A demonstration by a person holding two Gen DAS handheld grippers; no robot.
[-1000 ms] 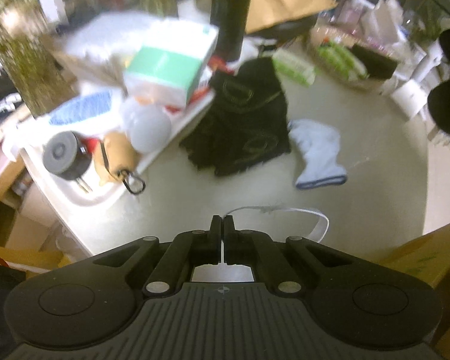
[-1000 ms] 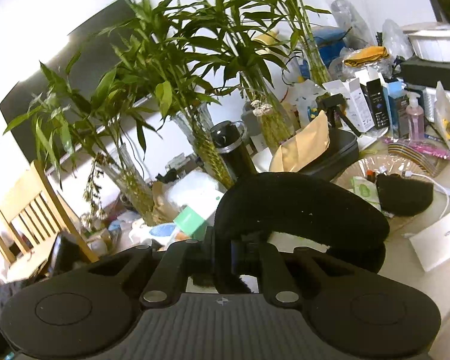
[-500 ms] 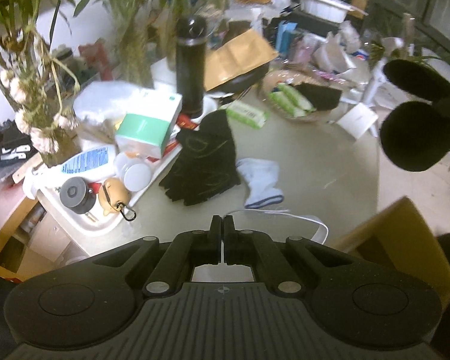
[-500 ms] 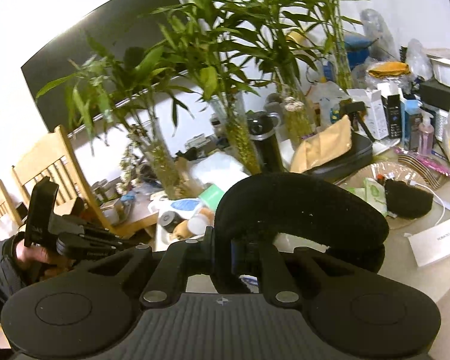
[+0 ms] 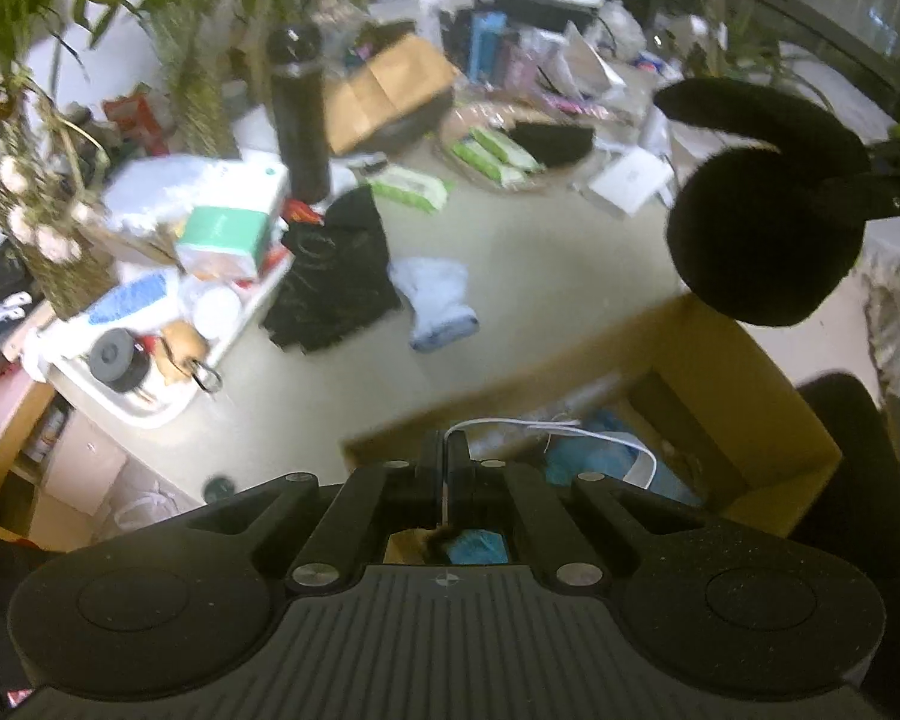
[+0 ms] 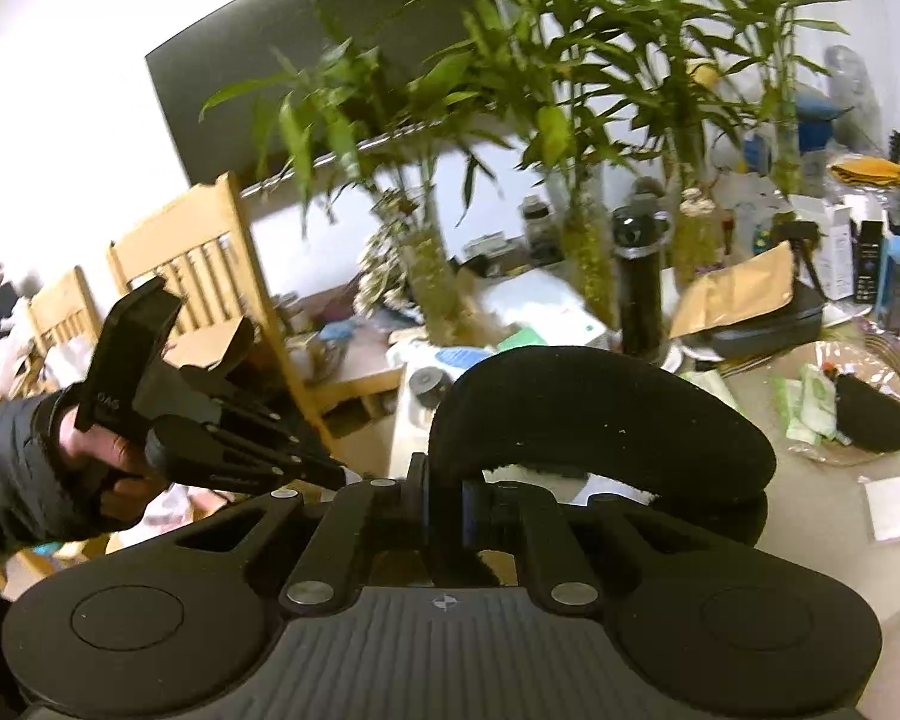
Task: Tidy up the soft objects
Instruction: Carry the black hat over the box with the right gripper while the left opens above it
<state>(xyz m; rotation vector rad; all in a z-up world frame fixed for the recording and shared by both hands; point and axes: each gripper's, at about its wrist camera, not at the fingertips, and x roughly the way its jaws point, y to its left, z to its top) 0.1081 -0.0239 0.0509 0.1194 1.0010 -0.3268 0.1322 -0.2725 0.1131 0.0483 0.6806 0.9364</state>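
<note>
The right gripper (image 6: 444, 501) is clamped on a black, fuzzy, U-shaped soft thing, apparently a pair of earmuffs (image 6: 606, 414). Its jaws pinch one end of the padded band, which arches up and away to the gripper's right, then curls back under itself into a second thick lobe. The fabric is matte and plush, with a few pale specks of lint. In the left wrist view the same earmuffs (image 5: 762, 234) hang in the air up and to the right of the left gripper, showing one round pad and the curved band above it.

The left gripper (image 5: 444, 462) has its jaws together on a thin white cord (image 5: 570, 429), which loops off to its right. Directly beneath and just ahead of it sits an open cardboard box (image 5: 768, 378), with blue fabric (image 5: 594, 456) lying inside. The cord's loop lies over that blue fabric.

Farther ahead of the left gripper, on the pale worktop (image 5: 540, 276), lie a black glove (image 5: 336, 276) and, just to its right, a light blue sock (image 5: 438, 300); they look close together, though blur hides whether they touch. To the left of the glove stands a white tray (image 5: 150, 414) crowded with small items. Beyond them rises a tall black bottle (image 5: 300, 114).

In the right wrist view the left gripper (image 6: 336, 471) appears to the left, held in a person's hand (image 6: 102, 456) in a dark sleeve.
</note>
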